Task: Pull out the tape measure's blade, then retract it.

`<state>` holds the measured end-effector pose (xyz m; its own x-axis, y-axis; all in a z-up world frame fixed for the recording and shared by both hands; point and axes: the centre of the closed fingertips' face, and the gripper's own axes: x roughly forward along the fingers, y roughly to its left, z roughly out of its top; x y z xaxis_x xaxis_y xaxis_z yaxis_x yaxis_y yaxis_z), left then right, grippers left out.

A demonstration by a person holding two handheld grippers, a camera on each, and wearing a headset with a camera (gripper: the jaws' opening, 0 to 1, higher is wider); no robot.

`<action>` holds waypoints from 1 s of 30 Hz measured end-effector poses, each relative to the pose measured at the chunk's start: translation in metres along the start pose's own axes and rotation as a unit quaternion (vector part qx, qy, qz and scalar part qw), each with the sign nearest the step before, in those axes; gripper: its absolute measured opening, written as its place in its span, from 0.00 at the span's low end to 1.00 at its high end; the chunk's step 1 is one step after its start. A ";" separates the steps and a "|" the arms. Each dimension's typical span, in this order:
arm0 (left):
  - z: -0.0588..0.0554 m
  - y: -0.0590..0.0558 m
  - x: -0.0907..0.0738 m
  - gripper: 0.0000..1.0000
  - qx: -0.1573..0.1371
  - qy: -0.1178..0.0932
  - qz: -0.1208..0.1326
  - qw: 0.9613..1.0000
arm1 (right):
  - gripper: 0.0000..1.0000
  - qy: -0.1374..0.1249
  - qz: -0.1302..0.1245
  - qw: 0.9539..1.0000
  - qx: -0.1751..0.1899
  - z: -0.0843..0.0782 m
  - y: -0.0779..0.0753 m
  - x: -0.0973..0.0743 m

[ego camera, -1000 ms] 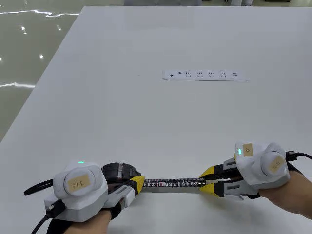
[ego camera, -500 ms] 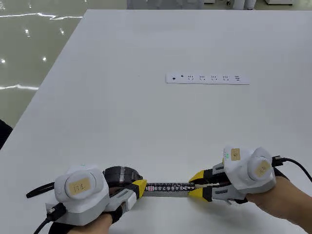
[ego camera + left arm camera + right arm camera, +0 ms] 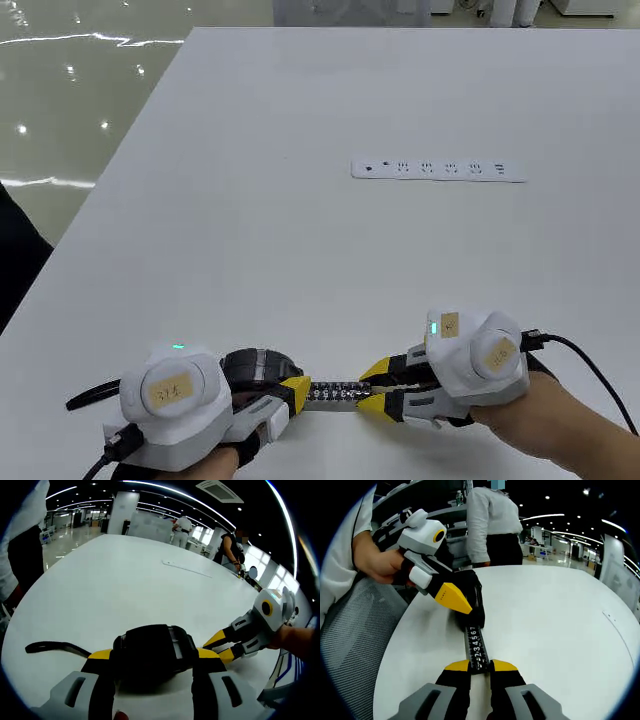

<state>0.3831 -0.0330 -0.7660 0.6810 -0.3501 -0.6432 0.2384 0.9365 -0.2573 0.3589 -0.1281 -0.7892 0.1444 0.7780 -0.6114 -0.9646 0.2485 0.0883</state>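
A black tape measure case (image 3: pixel 259 369) rests on the white table (image 3: pixel 330 260) near its front edge, and my left gripper (image 3: pixel 290 388) is shut on it. In the left gripper view the case (image 3: pixel 154 651) sits clamped between the yellow-tipped jaws of my left gripper (image 3: pixel 155 656). A short stretch of the numbered blade (image 3: pixel 333 393) runs right from the case. My right gripper (image 3: pixel 375 388) is shut on the blade's end. In the right gripper view the blade (image 3: pixel 475 645) leads from my right gripper (image 3: pixel 480 666) back to the case (image 3: pixel 470 596).
A white power strip (image 3: pixel 438 170) lies flat on the table further back, right of centre. The table's left edge (image 3: pixel 100 190) drops to a glossy floor. People stand beyond the table in both gripper views.
My right gripper has moved left toward the case, and the exposed blade has grown much shorter. The left gripper keeps its hold on the case.
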 end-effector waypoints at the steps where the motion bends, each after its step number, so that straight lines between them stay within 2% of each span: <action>1: 0.000 0.000 0.000 0.57 -0.001 0.000 0.000 1.000 | 0.12 -0.001 0.000 1.000 0.000 0.001 0.000 0.002; 15: 0.001 0.000 0.000 0.57 -0.003 -0.003 -0.004 1.000 | 0.12 -0.016 0.004 1.000 0.000 0.019 0.005 0.027; 30: 0.001 0.000 0.000 0.58 -0.005 -0.004 -0.005 1.000 | 0.12 -0.028 0.008 1.000 0.006 0.028 0.007 0.037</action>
<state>0.3838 -0.0330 -0.7650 0.6839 -0.3590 -0.6351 0.2383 0.9327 -0.2706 0.3639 -0.0819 -0.7891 0.1418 0.8133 -0.5643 -0.9642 0.2426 0.1074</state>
